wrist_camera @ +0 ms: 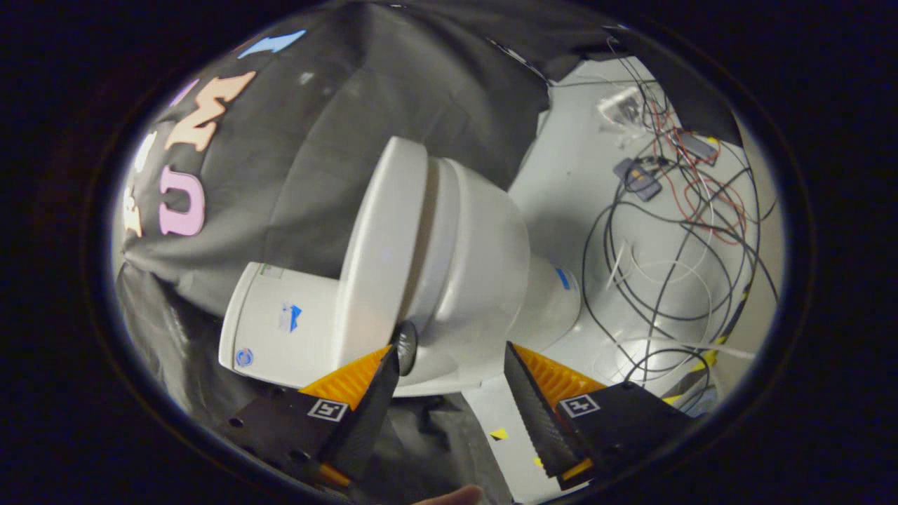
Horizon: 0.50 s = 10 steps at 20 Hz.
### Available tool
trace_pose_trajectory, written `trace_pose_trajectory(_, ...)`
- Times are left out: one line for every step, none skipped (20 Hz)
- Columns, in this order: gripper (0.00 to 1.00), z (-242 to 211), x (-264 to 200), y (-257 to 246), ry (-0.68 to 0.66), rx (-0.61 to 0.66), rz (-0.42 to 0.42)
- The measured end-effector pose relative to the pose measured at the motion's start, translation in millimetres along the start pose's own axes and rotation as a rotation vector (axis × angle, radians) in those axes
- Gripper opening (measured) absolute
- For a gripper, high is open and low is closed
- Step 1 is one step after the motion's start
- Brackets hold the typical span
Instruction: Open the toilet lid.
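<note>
Gaping gripper (451,359) fingers straddle the toilet bowl (477,259), lid (382,238) closed.

Booth wall (393,91): black cloth, creased, hung behind and draped down to the floor. Floor (575,182): white, glossy, with bright glare spots; small yellow tape marks (499,434). Loose black, red and white cables (673,231) tangled across it.

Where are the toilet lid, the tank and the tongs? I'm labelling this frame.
toilet lid (382,245), gripper view, its flat top face.
tank (284,330), gripper view, its side wall.
tongs (451,365), gripper view, open, midway between tips.
</note>
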<state>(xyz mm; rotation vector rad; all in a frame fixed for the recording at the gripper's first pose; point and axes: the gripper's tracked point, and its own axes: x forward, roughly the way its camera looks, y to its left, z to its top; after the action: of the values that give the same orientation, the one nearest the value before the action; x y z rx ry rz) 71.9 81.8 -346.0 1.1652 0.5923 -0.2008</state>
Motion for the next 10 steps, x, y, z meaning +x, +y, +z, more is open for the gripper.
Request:
trace_pose_trajectory(0.83,3,5,6,-0.008,0.035,0.03)
trace_pose_trajectory(0.77,3,16,15,-0.005,0.063,0.061)
trace_pose_trajectory(0.71,1,19,16,0.012,0.07,0.072)
trace_pose_trajectory(0.66,-6,15,17,0.037,0.086,0.079)
trace_pose_trajectory(0.66,-2,17,20,0.016,0.118,0.102)
trace_pose_trajectory(0.53,1,20,34,0.022,0.162,0.139)
trace_pose_trajectory(0.4,-1,18,34,0.022,0.147,0.138)
trace_pose_trajectory(0.27,0,20,31,0.018,0.14,0.131)
trace_pose_trajectory(0.27,0,18,30,0.021,0.147,0.124)
trace_pose_trajectory(0.27,1,18,32,0.012,0.161,0.125)
